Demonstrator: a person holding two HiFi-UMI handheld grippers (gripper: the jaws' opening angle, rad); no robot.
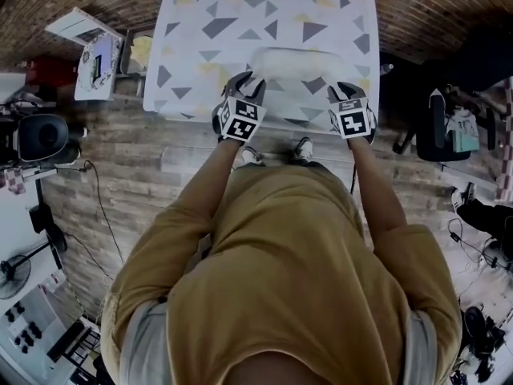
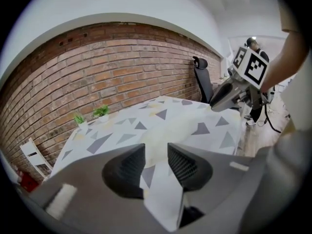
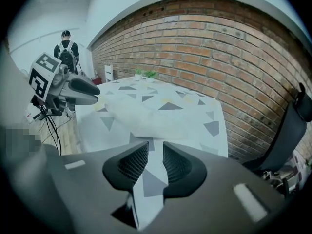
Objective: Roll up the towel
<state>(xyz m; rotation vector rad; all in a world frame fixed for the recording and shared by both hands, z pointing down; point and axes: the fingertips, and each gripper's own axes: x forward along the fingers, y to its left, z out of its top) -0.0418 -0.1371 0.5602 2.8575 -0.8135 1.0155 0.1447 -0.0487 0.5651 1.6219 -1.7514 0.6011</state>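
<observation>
Brick wall (image 2: 122,62), blk office chair (image 2: 202,79), 2 sm. plants (image 2: 101,112)

1. Table (image 1: 170,87): upper middle of the head view, its top wholly covered by a patterned cloth (image 1: 240,14), pale with grey and yellow triangles.
2. White towel (image 1: 292,61): bunched in a long lump on the cloth, mid-table.
3. Two small green plants (image 2: 101,111): on the far edge by the brick wall, left in my left gripper view.
4. Cloth's near edge runs up between the pads of my left gripper (image 2: 156,152) and my right gripper (image 3: 155,152).
</observation>
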